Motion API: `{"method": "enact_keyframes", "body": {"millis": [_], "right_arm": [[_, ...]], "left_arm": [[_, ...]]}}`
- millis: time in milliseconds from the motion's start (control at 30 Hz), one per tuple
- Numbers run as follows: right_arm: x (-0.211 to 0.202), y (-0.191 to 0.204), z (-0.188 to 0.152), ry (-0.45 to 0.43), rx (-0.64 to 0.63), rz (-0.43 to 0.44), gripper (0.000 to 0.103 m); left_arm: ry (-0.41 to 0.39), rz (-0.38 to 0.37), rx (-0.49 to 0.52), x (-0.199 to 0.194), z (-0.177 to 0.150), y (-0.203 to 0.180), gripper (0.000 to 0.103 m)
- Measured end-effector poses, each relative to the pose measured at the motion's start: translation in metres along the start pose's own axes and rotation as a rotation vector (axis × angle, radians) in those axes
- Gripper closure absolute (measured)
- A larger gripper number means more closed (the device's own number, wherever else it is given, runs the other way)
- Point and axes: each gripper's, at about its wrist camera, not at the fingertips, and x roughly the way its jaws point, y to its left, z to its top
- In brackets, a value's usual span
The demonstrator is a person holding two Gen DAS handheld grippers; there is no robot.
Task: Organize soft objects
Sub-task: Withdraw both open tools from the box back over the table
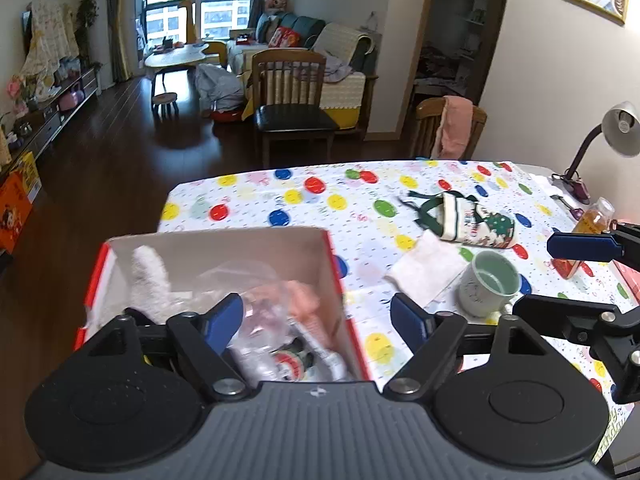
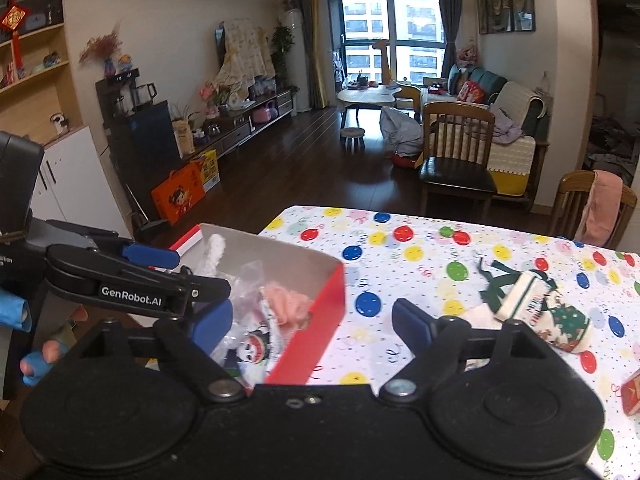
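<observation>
A red cardboard box (image 1: pixel 340 276) (image 2: pixel 320 316) sits at the table's near left corner. It holds a white fluffy item (image 1: pixel 150 280), a pink soft item (image 1: pixel 308 300) (image 2: pixel 286 300) and clear plastic-wrapped things. My left gripper (image 1: pixel 316 320) is open and empty, hovering over the box's right part. My right gripper (image 2: pixel 312 320) is open and empty, above the box's right wall. A Christmas-patterned sock (image 1: pixel 476 224) (image 2: pixel 548 312) and a white cloth (image 1: pixel 428 268) lie on the tablecloth to the right.
A green-lined mug (image 1: pixel 488 288) stands beside the cloth. A desk lamp (image 1: pixel 616 128), a juice bottle (image 1: pixel 596 216) and a red packet (image 2: pixel 632 396) are at the right. Wooden chairs (image 1: pixel 292 92) stand beyond the table's far edge.
</observation>
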Motion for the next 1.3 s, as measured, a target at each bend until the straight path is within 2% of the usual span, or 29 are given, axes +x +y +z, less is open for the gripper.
{"method": "enact_keyframes", "body": {"millis": [300, 667, 833, 1000, 1300], "right_arm": [[-0.020, -0.054, -0.008, -0.025, 0.032, -0.018, 0.000], [-0.027, -0.126, -0.021, -0.013, 0.101, -0.062, 0.000], [-0.026, -0.164, -0.024, -0.001, 0.140, -0.110, 0.000], [-0.019, -0.200, -0.029, 0.019, 0.187, -0.159, 0.000], [0.009, -0.258, -0.035, 0.094, 0.234, -0.196, 0.000]], "left_arm": [[-0.009, -0.031, 0.046, 0.022, 0.011, -0.058, 0.021], [0.024, -0.078, 0.079, 0.064, 0.023, -0.122, 0.021], [0.053, -0.099, 0.088, 0.090, 0.030, -0.143, 0.021], [0.079, -0.100, 0.126, 0.117, 0.038, -0.158, 0.021], [0.184, -0.145, 0.176, 0.174, 0.045, -0.163, 0.021]]}}
